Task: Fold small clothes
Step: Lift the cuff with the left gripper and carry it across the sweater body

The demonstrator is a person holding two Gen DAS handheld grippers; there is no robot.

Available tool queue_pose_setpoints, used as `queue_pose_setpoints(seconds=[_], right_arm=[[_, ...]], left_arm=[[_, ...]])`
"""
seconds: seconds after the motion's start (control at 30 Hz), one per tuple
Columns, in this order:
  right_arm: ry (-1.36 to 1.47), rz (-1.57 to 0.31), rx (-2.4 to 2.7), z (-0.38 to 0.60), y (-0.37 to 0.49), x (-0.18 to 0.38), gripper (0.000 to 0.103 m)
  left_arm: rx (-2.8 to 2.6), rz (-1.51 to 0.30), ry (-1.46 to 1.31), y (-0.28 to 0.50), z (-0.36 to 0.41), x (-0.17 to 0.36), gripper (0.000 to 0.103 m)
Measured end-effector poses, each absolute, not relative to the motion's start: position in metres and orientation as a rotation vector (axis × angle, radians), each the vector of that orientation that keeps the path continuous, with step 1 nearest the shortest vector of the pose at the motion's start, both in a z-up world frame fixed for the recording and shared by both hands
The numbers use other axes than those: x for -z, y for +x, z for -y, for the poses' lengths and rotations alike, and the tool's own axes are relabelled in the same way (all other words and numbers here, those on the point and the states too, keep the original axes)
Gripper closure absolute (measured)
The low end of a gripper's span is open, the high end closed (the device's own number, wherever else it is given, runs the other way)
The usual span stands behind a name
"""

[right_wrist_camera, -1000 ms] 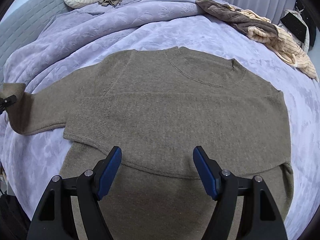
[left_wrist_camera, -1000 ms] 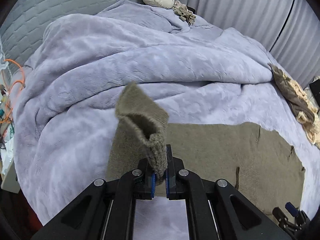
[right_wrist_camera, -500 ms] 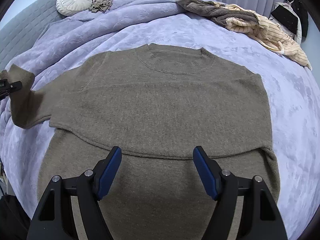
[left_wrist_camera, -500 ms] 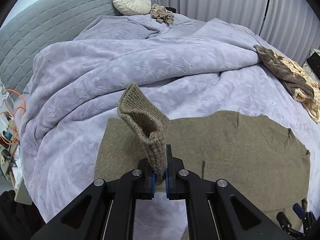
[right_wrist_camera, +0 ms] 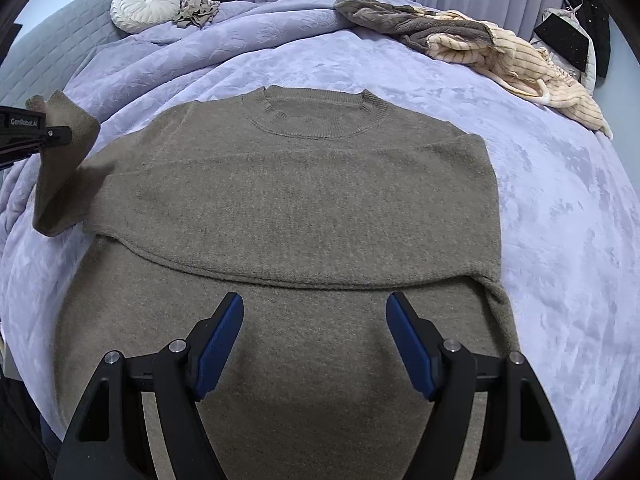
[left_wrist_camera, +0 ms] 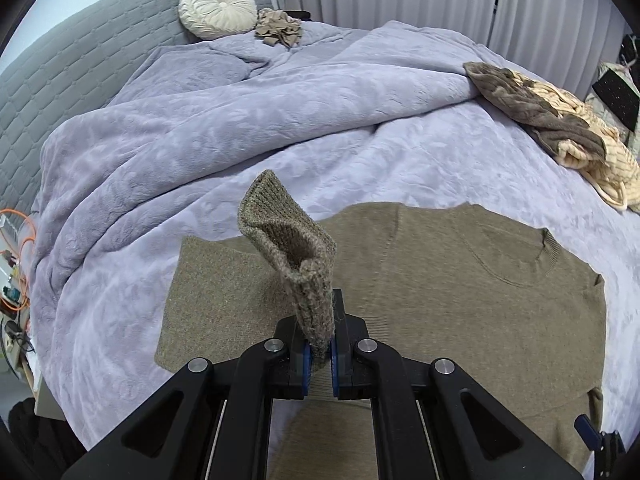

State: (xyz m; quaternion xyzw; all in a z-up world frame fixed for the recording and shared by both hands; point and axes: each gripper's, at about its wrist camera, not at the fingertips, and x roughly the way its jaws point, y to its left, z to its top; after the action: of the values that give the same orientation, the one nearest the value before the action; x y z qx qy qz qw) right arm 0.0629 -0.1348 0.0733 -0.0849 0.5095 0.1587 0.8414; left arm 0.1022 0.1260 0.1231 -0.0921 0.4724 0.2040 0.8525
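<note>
An olive-brown knit sweater (right_wrist_camera: 304, 200) lies flat on the lavender blanket, its collar (right_wrist_camera: 316, 116) pointing away and a fold line across its middle. It also shows in the left wrist view (left_wrist_camera: 460, 300). My left gripper (left_wrist_camera: 319, 364) is shut on the sweater's left sleeve cuff (left_wrist_camera: 292, 248) and holds it lifted off the bed; this lifted sleeve (right_wrist_camera: 60, 168) shows at the left of the right wrist view. My right gripper (right_wrist_camera: 316, 344) is open and empty, hovering over the sweater's lower part.
A heap of brown and cream striped clothes (right_wrist_camera: 472, 48) lies at the bed's far right. A round cream cushion (right_wrist_camera: 145, 6) and a crumpled tan garment (right_wrist_camera: 198, 10) sit by the grey headboard. Cables (left_wrist_camera: 16, 272) lie off the bed's left edge.
My left gripper has carried the sleeve cuff rightward, over the sweater's body. My right gripper has pulled back toward the hem and stays open.
</note>
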Motion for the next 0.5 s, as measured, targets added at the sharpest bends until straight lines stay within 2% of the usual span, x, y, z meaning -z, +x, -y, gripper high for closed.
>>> queue_pose_setpoints(seconds=[0.5], right_arm=[[-0.169,-1.061,-0.31,0.174,0.058,-0.08,0.026]], left_arm=[[-0.366,-1.023,-0.141,0.132,-0.055,-0.126,0.095]])
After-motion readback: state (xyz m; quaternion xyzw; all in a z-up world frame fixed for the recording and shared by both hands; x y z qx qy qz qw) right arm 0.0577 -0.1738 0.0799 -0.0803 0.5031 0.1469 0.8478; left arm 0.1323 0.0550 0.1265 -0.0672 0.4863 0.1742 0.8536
